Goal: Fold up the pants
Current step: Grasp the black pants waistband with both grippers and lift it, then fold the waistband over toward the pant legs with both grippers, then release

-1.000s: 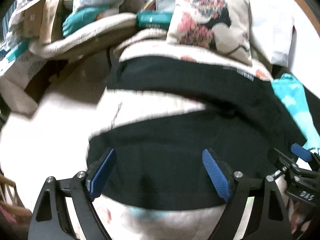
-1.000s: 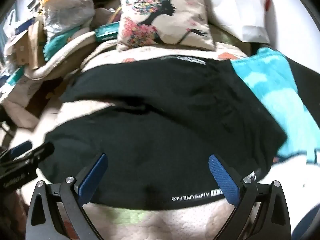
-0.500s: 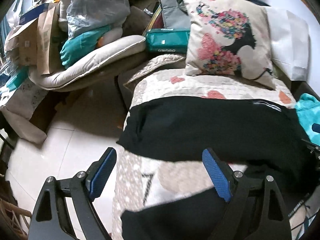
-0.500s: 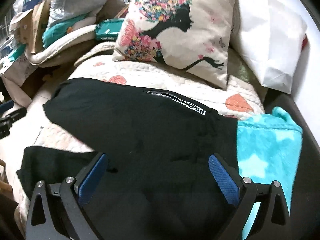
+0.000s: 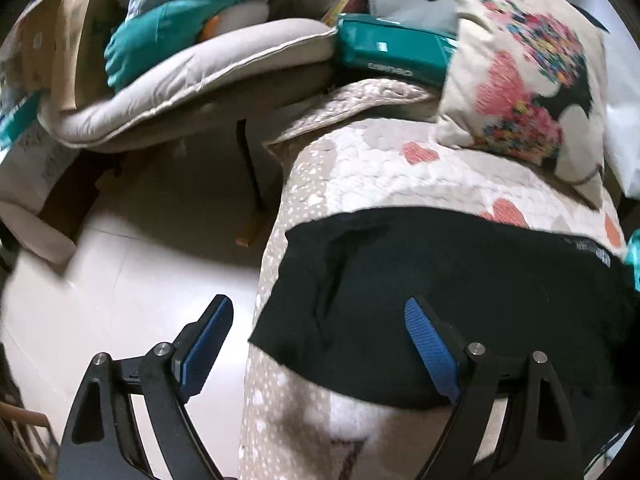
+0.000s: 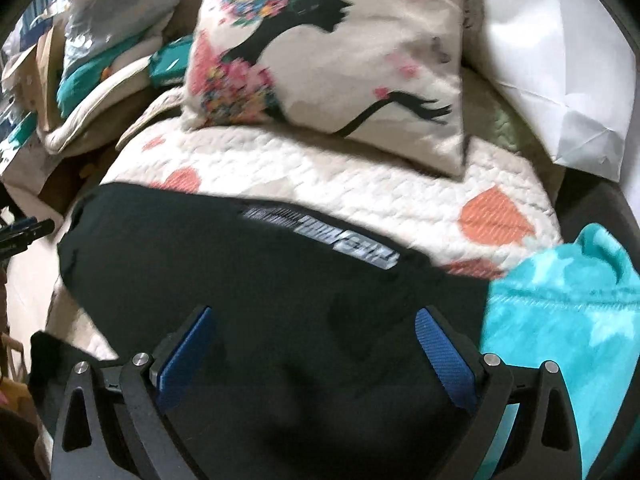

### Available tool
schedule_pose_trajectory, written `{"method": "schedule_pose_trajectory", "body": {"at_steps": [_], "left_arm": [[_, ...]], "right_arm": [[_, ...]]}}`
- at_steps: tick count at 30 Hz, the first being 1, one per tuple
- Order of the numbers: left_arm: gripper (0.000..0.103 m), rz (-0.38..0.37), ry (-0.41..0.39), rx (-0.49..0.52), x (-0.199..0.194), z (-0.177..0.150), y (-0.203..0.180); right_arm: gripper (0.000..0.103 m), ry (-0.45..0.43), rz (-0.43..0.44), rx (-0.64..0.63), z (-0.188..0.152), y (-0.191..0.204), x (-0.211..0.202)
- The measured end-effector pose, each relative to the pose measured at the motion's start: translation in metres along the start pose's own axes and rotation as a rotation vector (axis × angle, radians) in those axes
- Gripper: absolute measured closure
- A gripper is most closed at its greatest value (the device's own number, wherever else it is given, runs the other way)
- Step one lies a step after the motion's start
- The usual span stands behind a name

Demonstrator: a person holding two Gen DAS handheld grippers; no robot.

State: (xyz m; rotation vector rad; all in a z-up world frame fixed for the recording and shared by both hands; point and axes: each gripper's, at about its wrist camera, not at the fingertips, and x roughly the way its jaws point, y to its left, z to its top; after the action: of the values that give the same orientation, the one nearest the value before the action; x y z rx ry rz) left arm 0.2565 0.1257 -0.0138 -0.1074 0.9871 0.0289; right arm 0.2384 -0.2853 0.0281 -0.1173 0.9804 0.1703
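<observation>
Black pants [image 5: 460, 280] lie spread across a quilted cream bedspread with orange hearts [image 5: 380, 168]. In the right wrist view the pants [image 6: 260, 280] show a white logo strip near their far edge. My left gripper [image 5: 320, 344] is open and empty, over the pant leg's left end at the bed's edge. My right gripper [image 6: 316, 348] is open and empty, low over the upper part of the pants. The left gripper's tip [image 6: 28, 230] shows at the far left of the right wrist view.
A floral cushion [image 6: 320, 60] and a white pillow [image 6: 560, 80] lean at the back. A turquoise blanket [image 6: 560, 320] lies right of the pants. Left of the bed are pale floor [image 5: 120, 260], a grey padded chair [image 5: 180, 88], a teal pack [image 5: 392, 52] and piled bags.
Both grippers have moved forward and lower over the far pant leg, from the near leg a second ago. Both stay open. The pants have not visibly moved.
</observation>
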Motion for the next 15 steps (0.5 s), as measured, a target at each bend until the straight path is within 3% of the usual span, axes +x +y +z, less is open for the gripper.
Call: {"method": "schedule_pose_trajectory", "body": {"at_steps": [7,15], "left_arm": [[0.016,-0.051,0.029,0.019,0.030,0.021,-0.001],[0.016,-0.069,0.030,0.013,0.067,0.047,0.003]], "right_arm": [[0.004,-0.001,-0.026,-0.044,0.016,-0.023,0.021],[0.005,0.028,0.012,-0.112,0.051,-0.012,0.059]]}}
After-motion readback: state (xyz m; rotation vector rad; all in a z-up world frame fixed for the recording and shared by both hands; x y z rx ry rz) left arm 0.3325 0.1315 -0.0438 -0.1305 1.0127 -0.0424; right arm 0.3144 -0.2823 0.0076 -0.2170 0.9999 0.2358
